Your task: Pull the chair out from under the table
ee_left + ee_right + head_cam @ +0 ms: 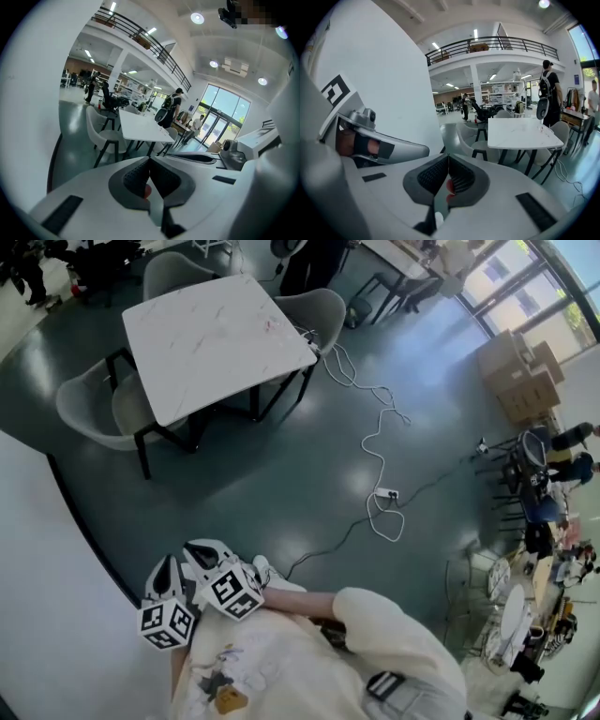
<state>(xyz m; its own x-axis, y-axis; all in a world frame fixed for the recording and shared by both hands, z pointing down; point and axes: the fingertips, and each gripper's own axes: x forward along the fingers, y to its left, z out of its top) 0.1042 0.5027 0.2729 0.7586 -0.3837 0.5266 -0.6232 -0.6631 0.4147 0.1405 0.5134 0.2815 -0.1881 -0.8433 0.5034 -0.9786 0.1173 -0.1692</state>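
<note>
L gripper [150, 159] & R gripper [448, 157]: both clenched, empty.
Fingers [135, 177] pressed together on each, nothing between; both are side by side near the person's chest. The grey chair [94, 413] stands tucked partly under white marbled surface [211, 334], on its left in head view, well apart from grippers. White cable [375, 456] lies on floor [281, 493].

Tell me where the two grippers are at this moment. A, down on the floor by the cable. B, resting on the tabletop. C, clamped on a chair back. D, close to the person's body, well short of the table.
D: the head view shows the left gripper and right gripper side by side near the person's chest, with a stretch of floor between them and the table.
</note>
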